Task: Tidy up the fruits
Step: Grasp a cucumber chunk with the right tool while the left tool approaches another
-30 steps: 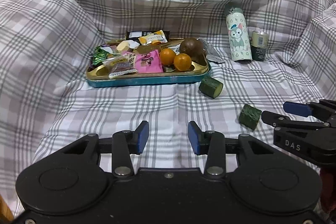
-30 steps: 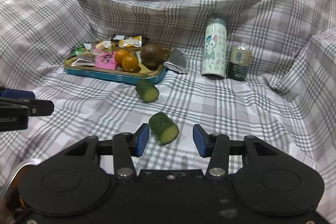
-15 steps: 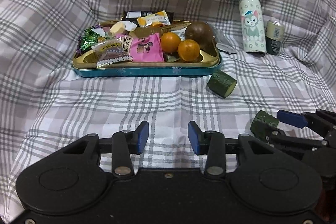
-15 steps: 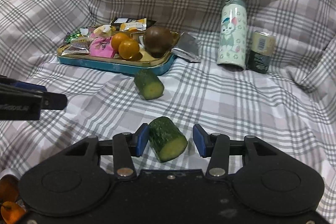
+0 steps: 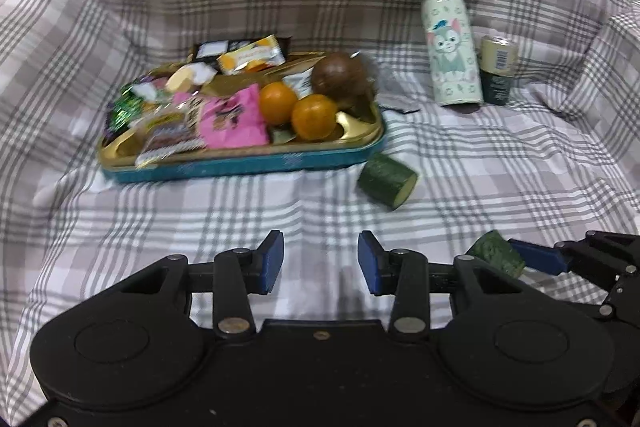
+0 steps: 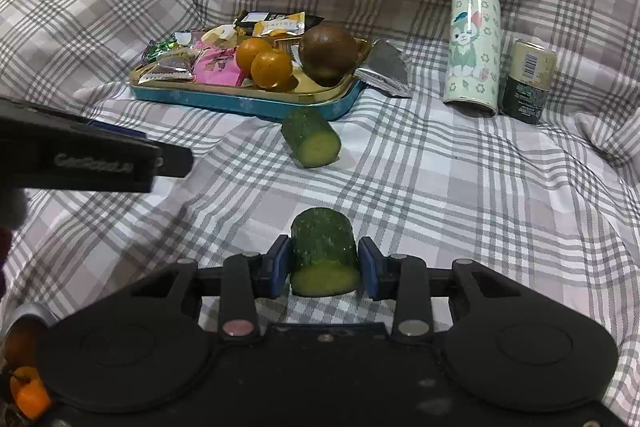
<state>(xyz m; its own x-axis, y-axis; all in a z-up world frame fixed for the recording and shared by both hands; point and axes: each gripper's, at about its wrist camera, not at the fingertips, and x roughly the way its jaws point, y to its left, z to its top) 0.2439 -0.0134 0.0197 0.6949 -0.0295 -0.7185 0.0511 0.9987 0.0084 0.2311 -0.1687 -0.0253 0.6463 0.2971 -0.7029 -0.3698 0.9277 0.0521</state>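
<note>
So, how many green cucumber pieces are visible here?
2. One dark green cucumber piece sits between the closing fingers of the right tool; the other cucumber piece lies on the checked cloth beside the teal tray. Wrappers could hide more.

Fruit, drinks and snacks on the plaid cloth

Two cucumber pieces: one (image 6: pixel 323 254) at lower centre, one (image 6: pixel 312 137) mid-frame. Two oranges (image 6: pixel 272 68) and one brown round fruit (image 6: pixel 329 51) in one tray (image 6: pixel 240 103), upper left. One cartoon bottle (image 6: pixel 474 43) and one small can (image 6: pixel 528 81), upper right. The wrapped snacks (image 6: pixel 216 61) are too jumbled to count.
</note>
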